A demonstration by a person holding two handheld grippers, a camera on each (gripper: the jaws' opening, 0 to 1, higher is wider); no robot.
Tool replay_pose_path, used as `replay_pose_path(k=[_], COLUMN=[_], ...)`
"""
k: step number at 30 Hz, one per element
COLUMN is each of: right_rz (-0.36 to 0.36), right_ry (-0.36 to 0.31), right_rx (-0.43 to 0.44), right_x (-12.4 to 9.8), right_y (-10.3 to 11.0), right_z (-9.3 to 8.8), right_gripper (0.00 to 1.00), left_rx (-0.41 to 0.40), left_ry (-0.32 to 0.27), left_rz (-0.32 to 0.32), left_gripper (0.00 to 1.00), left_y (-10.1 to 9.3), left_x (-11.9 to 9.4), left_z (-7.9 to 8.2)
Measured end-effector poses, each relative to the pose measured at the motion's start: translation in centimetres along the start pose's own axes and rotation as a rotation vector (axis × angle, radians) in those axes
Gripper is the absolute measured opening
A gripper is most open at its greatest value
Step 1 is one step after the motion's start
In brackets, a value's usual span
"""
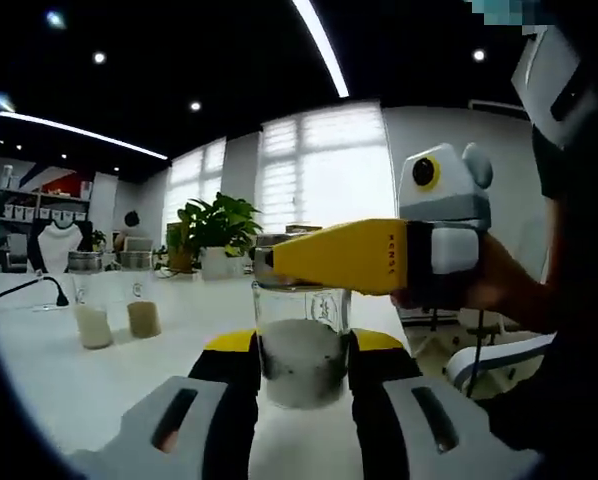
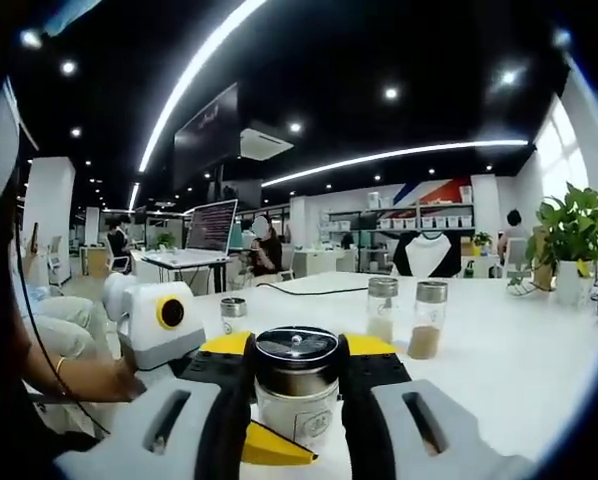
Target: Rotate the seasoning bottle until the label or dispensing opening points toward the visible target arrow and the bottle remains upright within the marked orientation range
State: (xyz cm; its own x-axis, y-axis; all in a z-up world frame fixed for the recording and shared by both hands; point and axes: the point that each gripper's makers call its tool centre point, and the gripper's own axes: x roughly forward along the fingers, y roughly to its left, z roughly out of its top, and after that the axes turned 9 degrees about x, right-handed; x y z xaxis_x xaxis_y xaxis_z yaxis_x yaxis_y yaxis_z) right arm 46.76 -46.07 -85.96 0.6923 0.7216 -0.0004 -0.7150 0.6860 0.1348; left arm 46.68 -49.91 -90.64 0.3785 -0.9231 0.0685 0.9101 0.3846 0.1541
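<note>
A clear glass seasoning bottle (image 1: 301, 362) with pale grey powder stands upright on the white table (image 1: 69, 380). My left gripper (image 1: 301, 350) is shut on its lower body, a black-and-yellow jaw on each side. From the right, my right gripper (image 1: 279, 262) reaches in with its yellow jaws at the bottle's metal lid. In the right gripper view, the right gripper (image 2: 297, 362) is shut on the dark round lid (image 2: 297, 345) of the bottle (image 2: 299, 415). The left gripper (image 2: 269, 448) shows below and to the left as a yellow jaw tip. A hand (image 1: 494, 285) holds the right gripper.
Two more seasoning bottles (image 1: 92, 305) (image 1: 142, 300) stand further back on the table, also seen as bottles (image 2: 381, 310) (image 2: 426, 320). A small jar (image 2: 233, 314) sits nearby. A potted plant (image 1: 217, 232), a black cable (image 1: 29, 288) and a chair (image 1: 494, 358) flank the table.
</note>
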Motion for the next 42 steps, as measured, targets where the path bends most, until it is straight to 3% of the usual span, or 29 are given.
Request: replay_pose_path(k=[12,20,25,35,42], right_rz=[0.089,0.090,0.070,-0.034,-0.108], right_ry=[0.018,0.030,0.005,-0.008,-0.056], right_rx=[-0.012,0.000,0.003,0.019,0.023], right_x=[0.4,0.4,0.3,0.3,-0.2], right_y=[1.8,1.8,1.6,0.0,-1.2], right_z=[-0.2,-0.7,-0.2,-0.5,0.5], right_gripper=[0.30,0.29,0.29,0.29,0.29], left_rx=[-0.005,0.010,-0.008,0.052,0.204], left_ry=[-0.021,0.006,-0.014,0.053,0.123], left_rz=[-0.084,-0.083,-0.065,0.043,0.215], left_gripper=[0.36,0.36,0.36,0.36,0.37], left_y=[-0.2,-0.3,-0.3,0.2,0.8], left_x=[-1.5,-1.6,-1.3,-0.7,0.1], left_z=[0.2,-0.3,0.1,-0.4,0.4])
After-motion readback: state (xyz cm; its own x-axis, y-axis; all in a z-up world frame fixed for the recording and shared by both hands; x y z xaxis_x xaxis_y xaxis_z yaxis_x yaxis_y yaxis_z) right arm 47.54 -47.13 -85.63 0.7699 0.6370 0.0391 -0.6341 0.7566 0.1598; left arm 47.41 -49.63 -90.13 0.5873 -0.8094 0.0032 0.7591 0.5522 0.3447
